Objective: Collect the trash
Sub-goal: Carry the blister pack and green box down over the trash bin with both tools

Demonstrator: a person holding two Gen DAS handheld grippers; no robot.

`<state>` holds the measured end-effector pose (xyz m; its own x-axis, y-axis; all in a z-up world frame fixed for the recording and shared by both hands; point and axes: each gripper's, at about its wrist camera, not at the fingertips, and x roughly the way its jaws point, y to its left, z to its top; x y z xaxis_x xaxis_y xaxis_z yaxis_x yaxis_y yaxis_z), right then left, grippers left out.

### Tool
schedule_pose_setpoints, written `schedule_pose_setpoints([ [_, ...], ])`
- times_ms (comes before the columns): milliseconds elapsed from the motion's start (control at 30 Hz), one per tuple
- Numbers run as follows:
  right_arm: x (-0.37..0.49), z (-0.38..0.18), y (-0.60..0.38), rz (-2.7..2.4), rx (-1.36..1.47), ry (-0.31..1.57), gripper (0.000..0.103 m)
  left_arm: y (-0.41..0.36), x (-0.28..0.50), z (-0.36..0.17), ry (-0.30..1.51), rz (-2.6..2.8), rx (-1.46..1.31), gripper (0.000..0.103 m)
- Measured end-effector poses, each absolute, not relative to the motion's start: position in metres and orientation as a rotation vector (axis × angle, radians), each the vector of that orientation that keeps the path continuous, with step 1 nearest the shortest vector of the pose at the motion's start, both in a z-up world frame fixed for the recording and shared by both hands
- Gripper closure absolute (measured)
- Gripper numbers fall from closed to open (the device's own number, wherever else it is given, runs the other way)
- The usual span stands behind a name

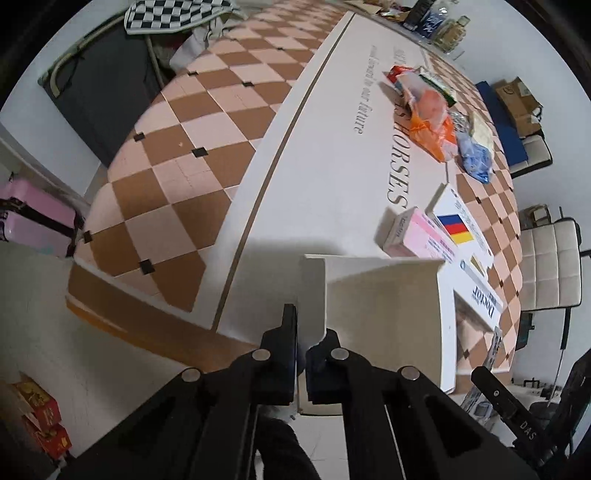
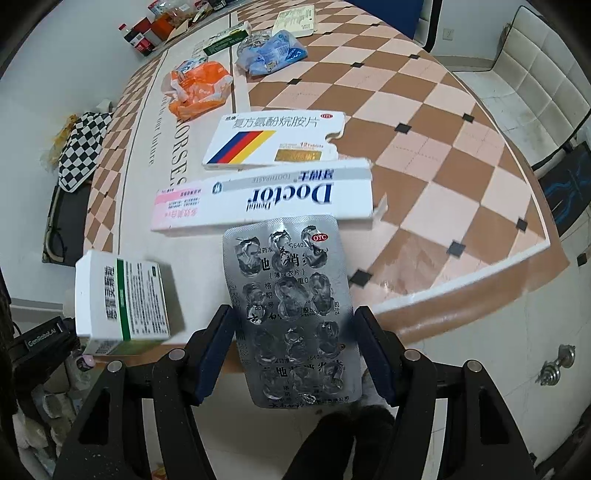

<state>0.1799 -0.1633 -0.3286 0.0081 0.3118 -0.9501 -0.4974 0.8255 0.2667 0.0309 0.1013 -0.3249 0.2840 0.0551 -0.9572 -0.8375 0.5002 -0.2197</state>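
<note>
My left gripper (image 1: 303,325) is shut on the edge of a white and green medicine box (image 1: 384,306), held above the table's near edge; the same box shows in the right wrist view (image 2: 122,299). My right gripper (image 2: 293,321) holds a silver used pill blister pack (image 2: 291,306) by its side edges between the pads. On the table lie a white "Doctor" toothpaste box (image 2: 266,201), a white pill box with a blue-red-yellow stripe (image 2: 273,140), an orange plastic bag (image 2: 199,88) and a blue wrapper (image 2: 273,53).
The checkered table (image 2: 424,147) has a white printed runner (image 1: 314,147). Bottles and boxes (image 2: 147,33) stand at its far end. A white chair (image 1: 550,266), a pink suitcase (image 1: 33,221) and a checkered cloth (image 2: 81,147) stand around it.
</note>
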Motion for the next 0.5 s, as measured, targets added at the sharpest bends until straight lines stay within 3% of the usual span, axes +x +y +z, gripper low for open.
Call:
schedule_pose_setpoints([
  [167,0.154,-0.33,-0.19,0.669,-0.128,1.449,0.035,0.069,0.0,-0.306,1.11,0.701,-0.835,0.102],
  [300,0.119,-0.351,-0.218,0.692,-0.136,1.502,0.035,0.031,-0.034,-0.324,1.16,0.693,-0.86,0.102],
  [500,0.079,-0.45,-0.248,0.642,-0.191,1.656,0.035,-0.005,-0.058,-0.428,1.298,0.666,-0.949,0.102],
])
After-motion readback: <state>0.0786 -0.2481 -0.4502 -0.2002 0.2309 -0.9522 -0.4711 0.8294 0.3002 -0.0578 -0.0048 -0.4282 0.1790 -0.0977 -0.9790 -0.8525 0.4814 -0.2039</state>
